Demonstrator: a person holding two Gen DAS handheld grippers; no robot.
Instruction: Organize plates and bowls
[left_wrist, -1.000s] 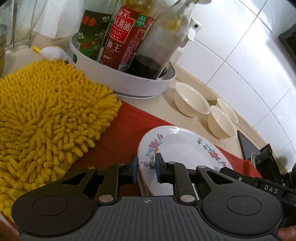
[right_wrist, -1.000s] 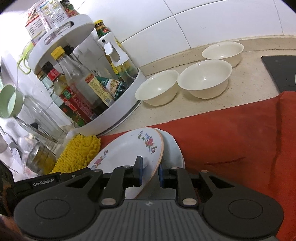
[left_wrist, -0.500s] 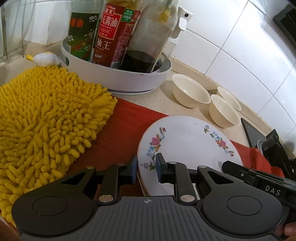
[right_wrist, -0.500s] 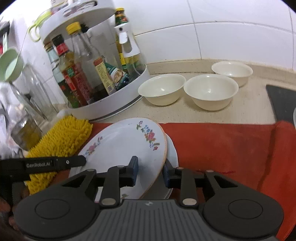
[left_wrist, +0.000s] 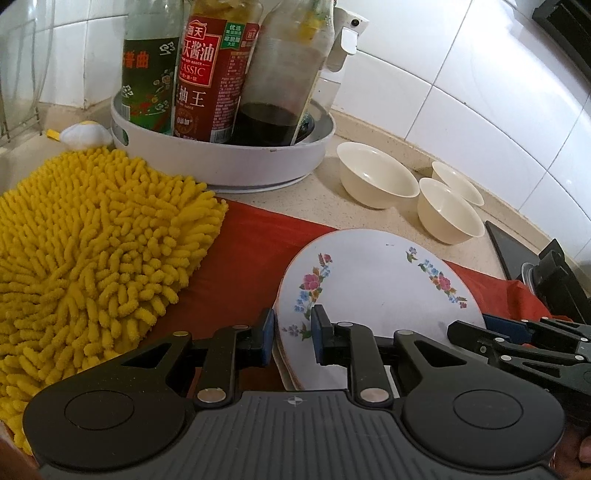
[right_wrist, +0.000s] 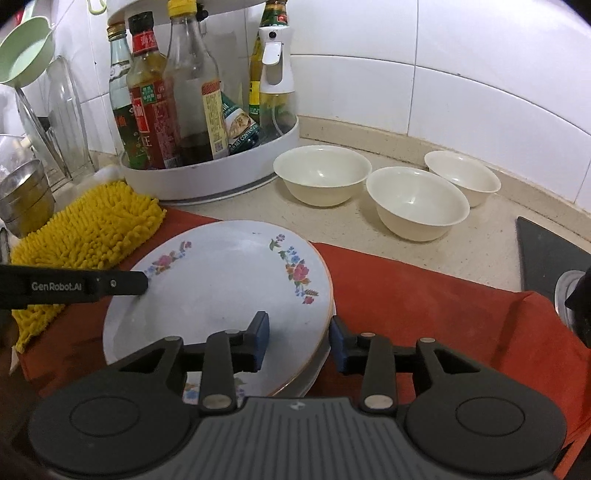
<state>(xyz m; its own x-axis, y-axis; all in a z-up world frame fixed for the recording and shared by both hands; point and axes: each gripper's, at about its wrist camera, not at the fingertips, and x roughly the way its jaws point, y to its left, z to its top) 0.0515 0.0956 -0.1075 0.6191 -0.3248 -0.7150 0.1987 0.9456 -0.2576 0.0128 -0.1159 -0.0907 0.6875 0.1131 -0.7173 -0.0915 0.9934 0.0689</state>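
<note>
A floral plate lies on top of a stack of plates on the red cloth. My left gripper is shut on the stack's left rim. My right gripper is open, its jaws on either side of the top plate's right rim without pinching it. Three cream bowls stand apart on the counter behind the cloth; they also show in the left wrist view.
A white turntable rack of sauce bottles stands at the back left. A yellow chenille mitt lies left of the plates. A black stove edge is at the right. Steel cups stand far left.
My right gripper has opened and let go of the top plate, which has dropped from tilted to flat on the stack. The left gripper has kept its hold.
</note>
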